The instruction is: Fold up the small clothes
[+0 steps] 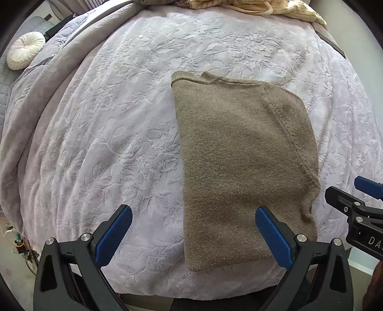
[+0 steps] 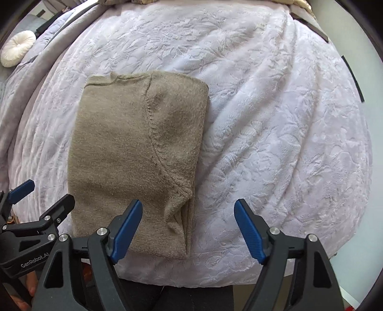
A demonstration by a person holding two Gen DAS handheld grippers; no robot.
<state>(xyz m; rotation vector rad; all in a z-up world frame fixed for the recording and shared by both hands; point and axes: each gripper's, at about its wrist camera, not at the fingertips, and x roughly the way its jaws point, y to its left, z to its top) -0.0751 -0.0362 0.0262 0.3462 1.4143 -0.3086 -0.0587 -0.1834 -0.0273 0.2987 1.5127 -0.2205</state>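
A tan knit sweater (image 1: 241, 162) lies folded into a long rectangle on the pale embossed bedspread (image 1: 115, 134); it also shows in the right wrist view (image 2: 124, 162). My left gripper (image 1: 194, 215) is open and empty, held above the sweater's near left edge. My right gripper (image 2: 188, 210) is open and empty, held above the sweater's near right edge. Each gripper shows in the other's view, the right one (image 1: 354, 198) at the right side, the left one (image 2: 40, 198) at the left side.
A heap of cream striped clothes (image 1: 258, 7) lies at the far end of the bed. A round white cushion (image 1: 25, 50) sits on a grey chair at the far left. The bed's near edge (image 2: 191, 282) runs just under the grippers.
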